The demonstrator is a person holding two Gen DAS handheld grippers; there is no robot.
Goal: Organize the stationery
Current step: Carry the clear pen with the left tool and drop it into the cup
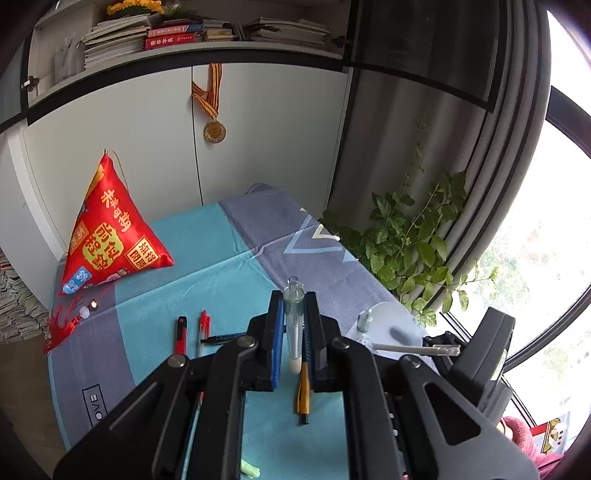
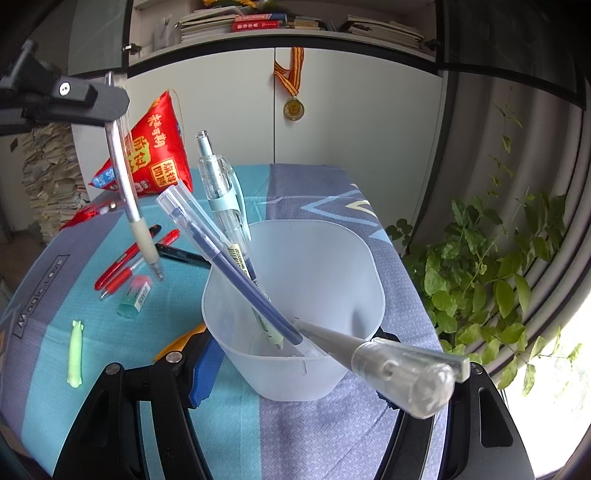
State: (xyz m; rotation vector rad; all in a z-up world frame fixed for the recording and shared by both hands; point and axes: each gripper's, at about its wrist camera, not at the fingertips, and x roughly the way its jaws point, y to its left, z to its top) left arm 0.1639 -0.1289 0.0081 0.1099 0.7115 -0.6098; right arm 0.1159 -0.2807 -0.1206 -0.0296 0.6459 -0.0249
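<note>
I have three pens standing in the translucent cup [image 2: 295,295], which my right gripper [image 2: 295,373] clamps near the tablecloth's [image 2: 229,424] right edge. My left gripper [image 1: 294,325], lifted, pinches a clear pen [image 1: 294,332]. Red pens [image 2: 122,273], eraser [image 2: 135,295] remain; the orange one [image 1: 303,391] is half hidden

White cabinet doors [image 1: 155,147] with a hanging medal [image 1: 214,131] stand beneath a shelf of stacked books [image 1: 173,35]. Grey curtains [image 1: 424,147] and a leafy plant [image 1: 413,240] frame a bright, washed-out window [image 1: 546,240], probably daylight.
</note>
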